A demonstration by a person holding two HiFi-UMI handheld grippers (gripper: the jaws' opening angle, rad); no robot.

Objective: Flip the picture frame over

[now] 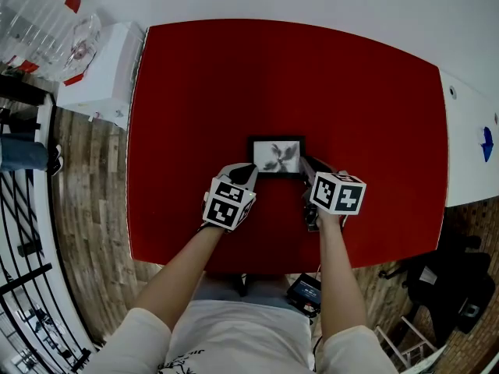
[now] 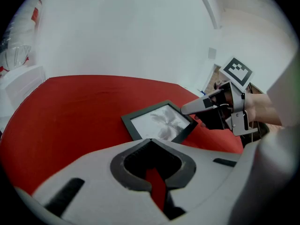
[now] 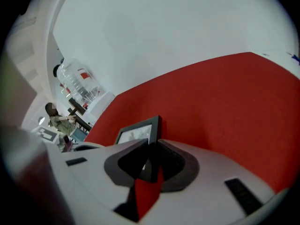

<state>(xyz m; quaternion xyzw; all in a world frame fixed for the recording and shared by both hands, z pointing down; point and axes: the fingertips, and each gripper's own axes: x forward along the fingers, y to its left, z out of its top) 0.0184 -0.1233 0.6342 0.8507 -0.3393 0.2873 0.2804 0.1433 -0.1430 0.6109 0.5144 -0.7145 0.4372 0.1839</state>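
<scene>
A small black picture frame point(image 1: 276, 157) with a grey flower print lies picture side up near the middle of the red table point(image 1: 234, 76). My left gripper point(image 1: 243, 171) rests at the frame's near left corner. Its jaws are shut, and in the left gripper view point(image 2: 149, 142) only red cloth shows behind them, with the frame point(image 2: 161, 122) just beyond the tips. My right gripper point(image 1: 306, 166) is at the frame's right side. In the right gripper view point(image 3: 151, 146) the frame's black edge point(image 3: 157, 128) runs in between the pads, which are shut on it.
A white cabinet point(image 1: 101, 65) and clear plastic containers point(image 1: 47, 22) stand beyond the table's left edge. A white surface point(image 1: 472, 146) adjoins the table on the right. A dark chair point(image 1: 452, 287) stands on the wooden floor at the lower right.
</scene>
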